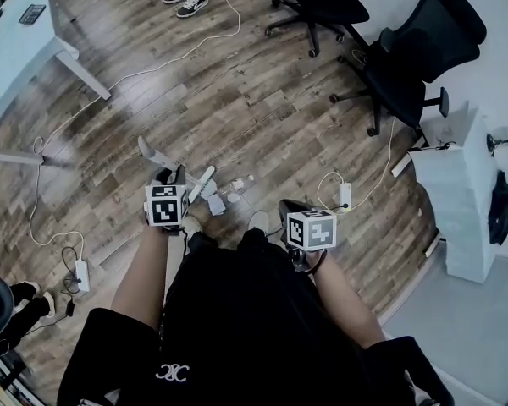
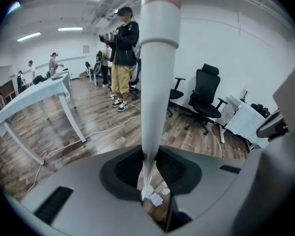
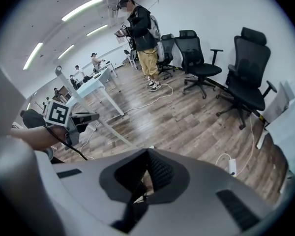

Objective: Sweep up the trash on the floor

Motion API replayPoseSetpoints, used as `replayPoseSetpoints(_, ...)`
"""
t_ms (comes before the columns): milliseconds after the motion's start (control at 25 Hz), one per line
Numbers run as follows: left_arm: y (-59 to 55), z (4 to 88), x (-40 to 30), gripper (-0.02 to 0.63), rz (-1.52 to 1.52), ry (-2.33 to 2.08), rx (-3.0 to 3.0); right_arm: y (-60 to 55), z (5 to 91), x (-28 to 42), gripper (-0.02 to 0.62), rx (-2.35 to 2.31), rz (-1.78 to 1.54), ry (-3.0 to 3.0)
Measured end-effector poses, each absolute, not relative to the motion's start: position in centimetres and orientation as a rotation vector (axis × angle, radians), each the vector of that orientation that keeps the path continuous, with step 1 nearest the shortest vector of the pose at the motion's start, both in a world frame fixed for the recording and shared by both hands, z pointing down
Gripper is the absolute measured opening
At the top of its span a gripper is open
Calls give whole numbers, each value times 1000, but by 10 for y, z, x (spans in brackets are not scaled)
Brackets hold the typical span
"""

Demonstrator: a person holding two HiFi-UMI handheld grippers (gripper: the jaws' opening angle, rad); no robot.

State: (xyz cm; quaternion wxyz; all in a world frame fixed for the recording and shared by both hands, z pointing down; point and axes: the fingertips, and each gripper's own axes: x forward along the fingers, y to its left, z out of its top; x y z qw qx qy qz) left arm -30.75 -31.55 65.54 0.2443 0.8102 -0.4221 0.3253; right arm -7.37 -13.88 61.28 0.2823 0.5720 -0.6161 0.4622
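Broom handle (image 2: pixel 159 58), top cut off, clamped by left hand-held gripper (image 2: pixel 150 181); right hand-held gripper (image 3: pixel 144 175) clenched.

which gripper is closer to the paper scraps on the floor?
Left. The left gripper is just left of the paper scraps; the right gripper sits farther off, to their right.

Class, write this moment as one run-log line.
left claw: shut on broom handle | right claw: shut | trash: loose on floor
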Motion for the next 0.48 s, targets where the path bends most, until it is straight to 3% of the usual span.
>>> replayPoseSetpoints(280,-317,538,-268,84,721,-1157,2452,-171,595,-100,14,1416,1177,-1922)
replayPoseSetpoints(480,-313,454,-252,84,566,-1169,2647,-213,532,-136,14,1356,902,-2180)
